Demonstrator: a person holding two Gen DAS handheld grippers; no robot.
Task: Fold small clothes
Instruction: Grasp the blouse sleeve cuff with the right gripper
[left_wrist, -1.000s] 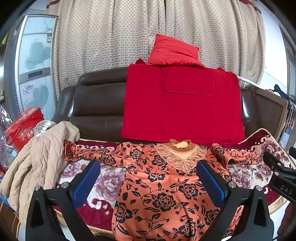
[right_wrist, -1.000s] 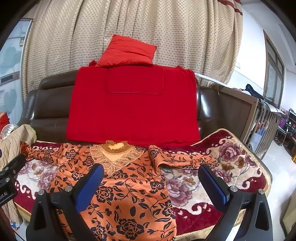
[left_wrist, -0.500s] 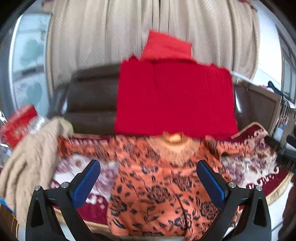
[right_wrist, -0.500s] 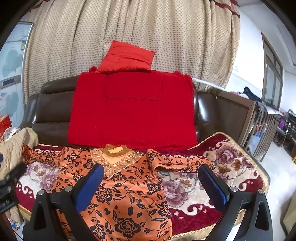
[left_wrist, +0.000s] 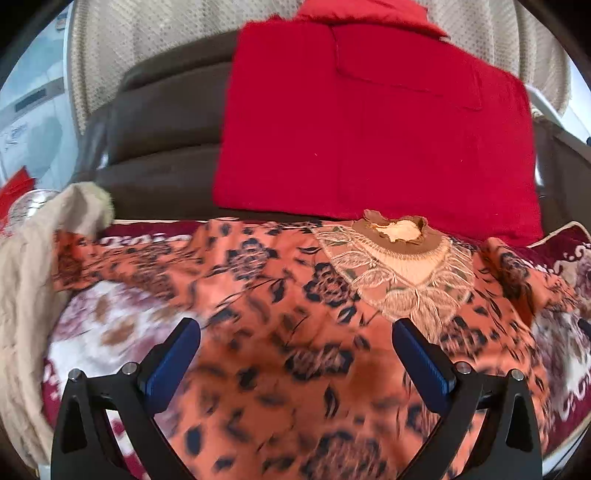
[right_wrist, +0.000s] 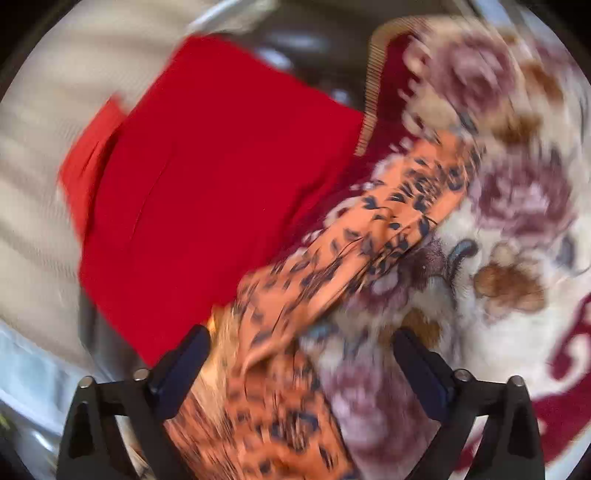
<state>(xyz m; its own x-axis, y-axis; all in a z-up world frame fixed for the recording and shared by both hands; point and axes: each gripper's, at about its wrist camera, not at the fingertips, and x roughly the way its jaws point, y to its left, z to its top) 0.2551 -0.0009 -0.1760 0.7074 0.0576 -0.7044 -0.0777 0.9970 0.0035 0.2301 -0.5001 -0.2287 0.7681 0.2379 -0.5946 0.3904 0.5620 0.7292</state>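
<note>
Both tools lowered toward orange floral blouse (left_wrist: 280, 332); left tool (left_wrist: 295, 354) and right tool (right_wrist: 301, 360) agape, empty. Risk: right sleeve (right_wrist: 388, 229) missed, plush blanket (right_wrist: 517, 236) snagged instead.

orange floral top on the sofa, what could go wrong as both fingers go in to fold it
The top is thin and loose on a plush blanket, so the open right gripper nearing the sleeve might pinch blanket too. The beige jacket touches the other sleeve and could get dragged along.
</note>
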